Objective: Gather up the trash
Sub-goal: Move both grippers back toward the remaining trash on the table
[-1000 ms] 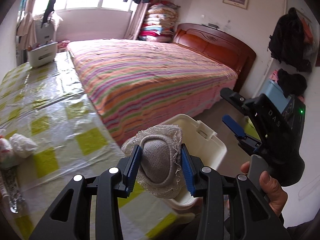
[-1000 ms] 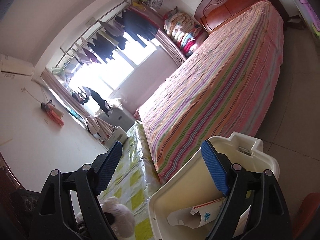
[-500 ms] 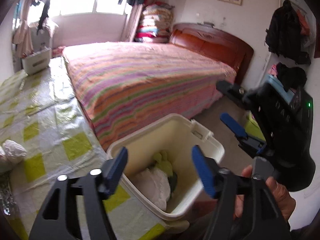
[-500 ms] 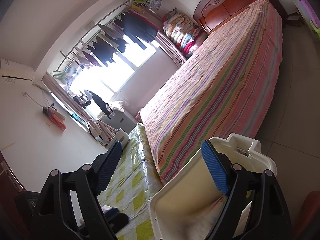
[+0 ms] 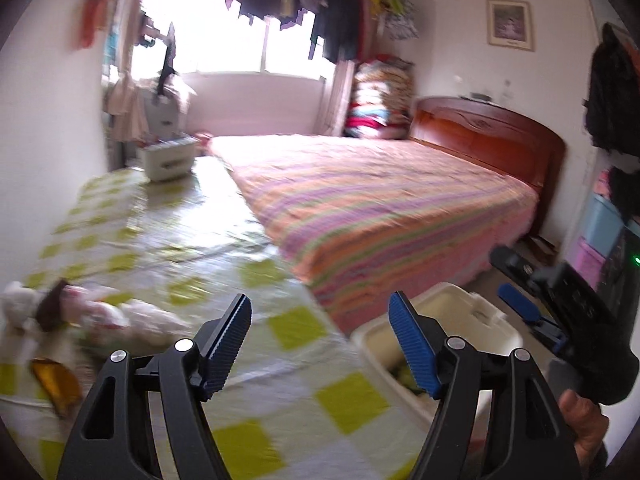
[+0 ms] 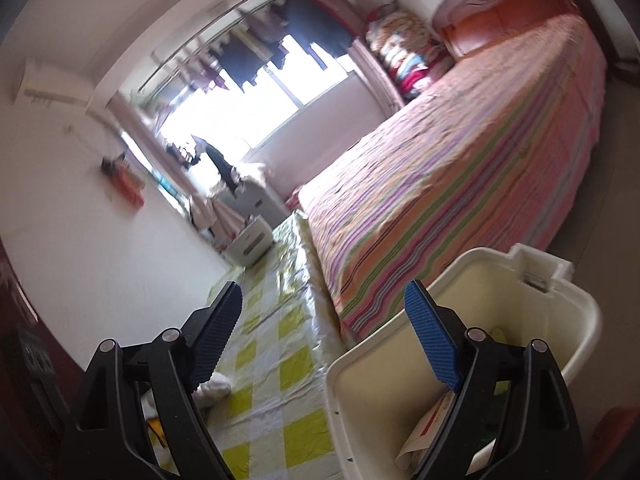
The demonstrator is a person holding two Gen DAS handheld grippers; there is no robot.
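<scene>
Both your grippers stand spread, nothing between the pads — left gripper, right gripper. The cream plastic trash bin sits lower right; crumpled white scraps lie lower left on the checked table.

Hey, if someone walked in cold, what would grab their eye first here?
Probably the striped bed, filling the middle of the room below the bright window. Next, the cream bin at the edge of the yellow-checked table, and the crumpled trash on the table's left.
</scene>
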